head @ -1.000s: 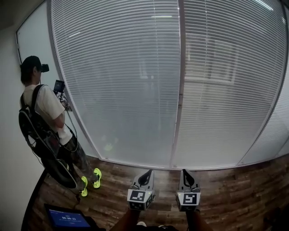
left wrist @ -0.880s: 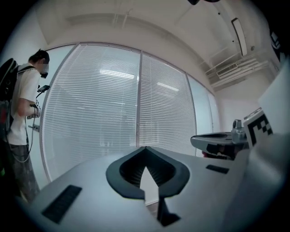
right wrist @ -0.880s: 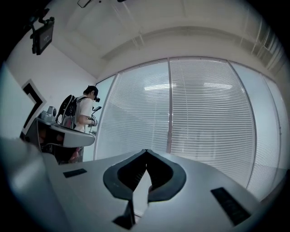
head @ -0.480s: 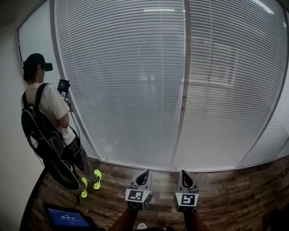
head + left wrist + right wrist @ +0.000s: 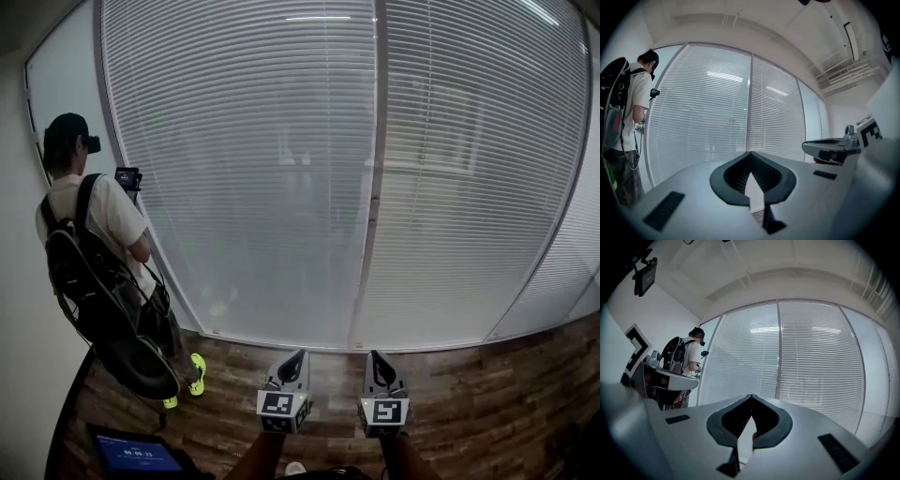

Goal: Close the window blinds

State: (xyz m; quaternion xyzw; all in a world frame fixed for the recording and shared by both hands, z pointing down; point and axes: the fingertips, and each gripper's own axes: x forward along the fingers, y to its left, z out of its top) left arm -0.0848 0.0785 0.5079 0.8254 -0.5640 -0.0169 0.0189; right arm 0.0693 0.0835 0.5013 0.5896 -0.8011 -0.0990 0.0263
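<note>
- White blinds (image 5: 253, 169) are seen lowered across the whole glass wall; dim shapes show through the slats, so they are judged not fully turned shut.
- Left gripper (image 5: 298, 354) and right gripper (image 5: 374, 354) are held level, jaws together and empty, aimed at the blinds, well short.
- Far left, a person (image 5: 94, 244) is seen standing; wood floor (image 5: 469, 403) is laid below.

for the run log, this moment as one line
left tool: shut, empty | right tool: shut, empty | blinds: lowered, untouched | person: at blinds' left edge
</note>
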